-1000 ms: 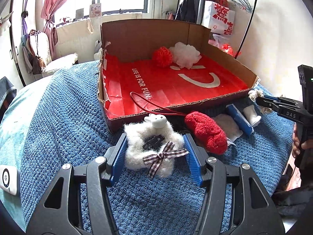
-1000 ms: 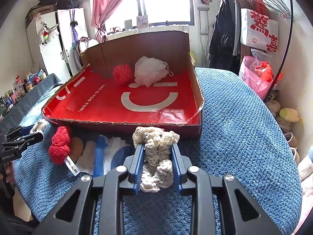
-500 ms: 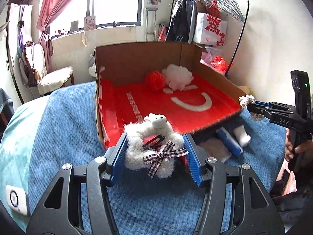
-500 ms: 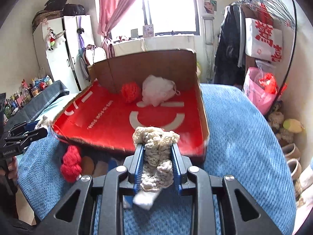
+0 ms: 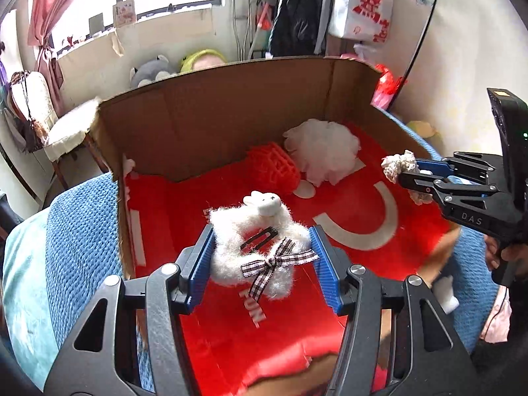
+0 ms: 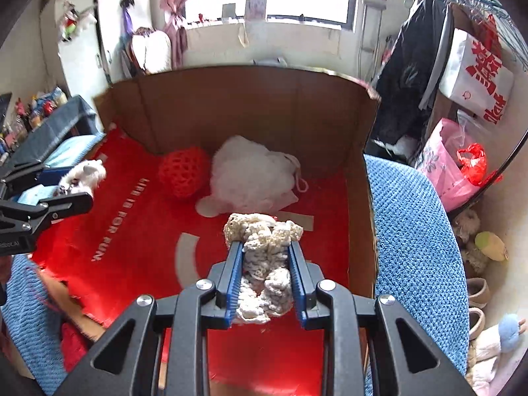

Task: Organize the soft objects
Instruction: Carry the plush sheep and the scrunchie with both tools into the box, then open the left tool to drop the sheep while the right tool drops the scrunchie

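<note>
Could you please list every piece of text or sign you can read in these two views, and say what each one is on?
"LIFE IS FOR FUN." in white on the red liner of the cardboard box.
"DAS" on the black body of the right gripper.
Large red Chinese characters on the white bag hanging on the clothes rack; I cannot read them reliably.
White lettering on the left gripper's body is cut off and blurred.

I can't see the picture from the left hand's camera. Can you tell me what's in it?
The left claw squeezes a fluffy white toy sheep with a checked bow, above a red-lined cardboard box. Inside sit a red knit ball and white puff; the right claw holds cream yarn.
</note>
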`<action>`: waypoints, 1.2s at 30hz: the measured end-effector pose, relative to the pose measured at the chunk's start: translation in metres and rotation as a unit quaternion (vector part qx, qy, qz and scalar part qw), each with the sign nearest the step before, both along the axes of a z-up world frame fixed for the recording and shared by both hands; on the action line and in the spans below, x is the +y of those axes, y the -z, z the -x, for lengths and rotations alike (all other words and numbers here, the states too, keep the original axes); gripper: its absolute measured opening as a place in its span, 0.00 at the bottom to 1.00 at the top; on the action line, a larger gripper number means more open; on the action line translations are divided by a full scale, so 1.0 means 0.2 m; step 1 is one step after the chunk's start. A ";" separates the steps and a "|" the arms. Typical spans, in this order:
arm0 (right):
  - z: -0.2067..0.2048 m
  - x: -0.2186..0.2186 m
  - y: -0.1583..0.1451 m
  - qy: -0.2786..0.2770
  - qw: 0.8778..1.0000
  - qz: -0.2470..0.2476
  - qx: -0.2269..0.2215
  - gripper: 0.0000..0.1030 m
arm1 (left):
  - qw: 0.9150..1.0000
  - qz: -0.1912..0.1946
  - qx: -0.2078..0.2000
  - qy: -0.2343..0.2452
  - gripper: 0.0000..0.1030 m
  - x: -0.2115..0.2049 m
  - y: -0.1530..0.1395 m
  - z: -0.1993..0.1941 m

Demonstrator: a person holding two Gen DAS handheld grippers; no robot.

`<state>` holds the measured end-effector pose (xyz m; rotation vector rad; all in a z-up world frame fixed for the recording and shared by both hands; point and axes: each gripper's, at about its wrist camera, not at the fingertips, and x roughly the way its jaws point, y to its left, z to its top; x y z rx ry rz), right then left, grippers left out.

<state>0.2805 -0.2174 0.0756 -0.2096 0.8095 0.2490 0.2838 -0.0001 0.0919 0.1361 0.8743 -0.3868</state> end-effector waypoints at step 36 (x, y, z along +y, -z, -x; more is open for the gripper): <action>-0.37 0.08 0.22 0.017 0.986 0.137 0.095 0.31 | 0.992 -0.074 0.103 -0.024 0.53 -0.18 0.30 -0.48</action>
